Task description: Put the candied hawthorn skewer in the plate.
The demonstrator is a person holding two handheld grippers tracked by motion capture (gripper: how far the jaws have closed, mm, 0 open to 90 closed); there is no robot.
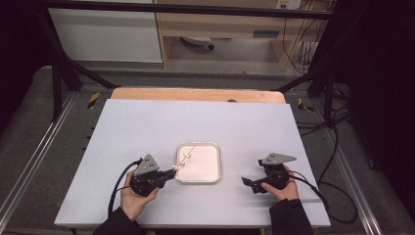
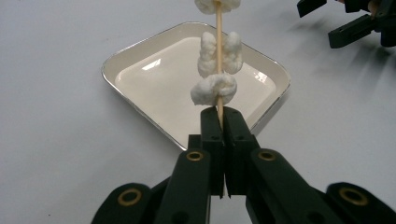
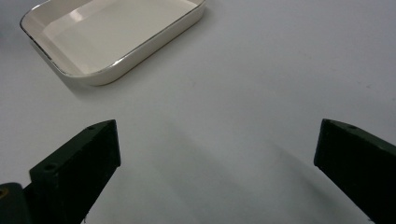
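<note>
The wooden skewer [image 2: 218, 32] carries three lumps of white marshmallow [image 2: 214, 89] threaded along it, and its lower end is pinched between the tightly closed jaws of the left gripper [image 2: 219, 112]. In the left gripper view the stick rises straight toward twelve o'clock from the jaw tips, the lowest lump sitting just above them, a second lump above that and a third cut by the top edge. Behind the skewer lies a cream tray [image 2: 140, 46] with a thin dark rim, shallow and square with rounded corners; the skewer hangs over it. In the high view the skewer [image 1: 190, 150] slants from the left gripper [image 1: 173, 171] up toward one o'clock across the tray's [image 1: 215, 164] left part. The left gripper sits just beside the tray's left edge, at about nine o'clock from it, held in the person's left hand [image 1: 132, 198]. The right gripper [image 1: 248, 183] lies at about four o'clock from the tray, well apart from it, its jaws spread wide with nothing between them, above the pale table [image 1: 147, 122]. In the right gripper view the tray [image 3: 140, 51] sits toward eleven o'clock.
</note>
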